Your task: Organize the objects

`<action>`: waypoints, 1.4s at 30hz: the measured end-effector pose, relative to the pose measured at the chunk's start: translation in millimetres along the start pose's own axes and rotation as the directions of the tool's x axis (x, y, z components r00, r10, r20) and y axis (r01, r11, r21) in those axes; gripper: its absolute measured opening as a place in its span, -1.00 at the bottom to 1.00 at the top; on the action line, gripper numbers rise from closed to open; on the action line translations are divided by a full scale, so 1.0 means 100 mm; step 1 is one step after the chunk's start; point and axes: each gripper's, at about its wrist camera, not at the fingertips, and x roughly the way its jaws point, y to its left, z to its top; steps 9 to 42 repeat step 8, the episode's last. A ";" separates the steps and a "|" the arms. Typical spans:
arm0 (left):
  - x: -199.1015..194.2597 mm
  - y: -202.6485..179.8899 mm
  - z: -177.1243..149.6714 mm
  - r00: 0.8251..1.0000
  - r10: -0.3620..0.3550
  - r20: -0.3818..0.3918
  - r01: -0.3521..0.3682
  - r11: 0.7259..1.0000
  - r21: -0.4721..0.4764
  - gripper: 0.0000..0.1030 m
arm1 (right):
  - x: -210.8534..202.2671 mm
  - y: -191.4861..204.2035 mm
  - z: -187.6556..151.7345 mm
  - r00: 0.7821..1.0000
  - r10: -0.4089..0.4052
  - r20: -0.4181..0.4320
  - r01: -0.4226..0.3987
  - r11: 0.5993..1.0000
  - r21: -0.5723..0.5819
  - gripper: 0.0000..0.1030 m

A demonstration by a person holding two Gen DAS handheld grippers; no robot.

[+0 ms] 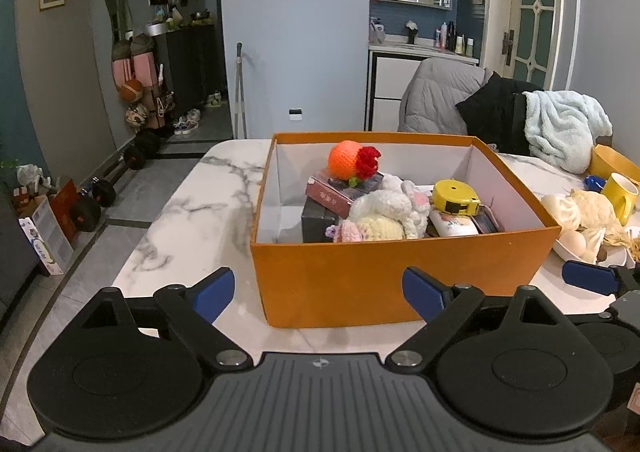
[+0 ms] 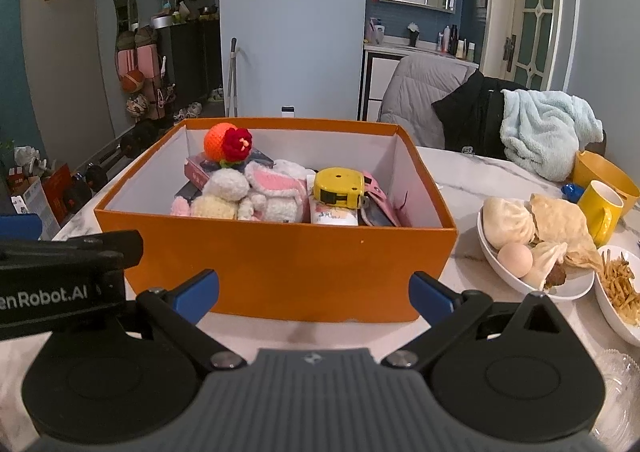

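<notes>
An orange box (image 1: 360,280) (image 2: 280,264) stands on the marble table. Inside it lie an orange crocheted ball with a red flower (image 1: 352,161) (image 2: 226,143), crocheted plush toys (image 1: 384,211) (image 2: 256,195), a yellow tape measure (image 1: 456,197) (image 2: 338,187), a white tube (image 1: 456,226) (image 2: 334,217) and small dark and red boxes (image 1: 328,195). My left gripper (image 1: 318,294) is open and empty just in front of the box's near wall. My right gripper (image 2: 314,296) is open and empty in front of the same wall, to the right of the left one.
A white bowl with buns and an egg (image 2: 532,248) (image 1: 580,240), a bowl of fries (image 2: 620,292), a yellow mug (image 2: 600,207) (image 1: 620,191) and a yellow bowl (image 2: 604,171) sit right of the box. Chairs with clothes (image 2: 520,123) stand behind. The table's left edge (image 1: 160,211) drops to the floor.
</notes>
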 end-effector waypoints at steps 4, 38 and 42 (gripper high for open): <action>0.01 0.00 -0.01 1.000 -0.021 -0.002 0.021 1.000 -0.001 1.00 | 0.01 0.00 -0.01 1.000 -0.005 -0.004 0.005 1.000 -0.002 0.96; 0.00 -0.01 -0.02 1.000 0.001 0.007 -0.001 1.000 0.010 1.00 | 0.02 0.01 -0.01 1.000 -0.006 -0.006 0.006 1.000 -0.006 0.96; 0.00 -0.01 -0.02 1.000 0.001 0.007 -0.001 1.000 0.010 1.00 | 0.02 0.01 -0.01 1.000 -0.006 -0.006 0.006 1.000 -0.006 0.96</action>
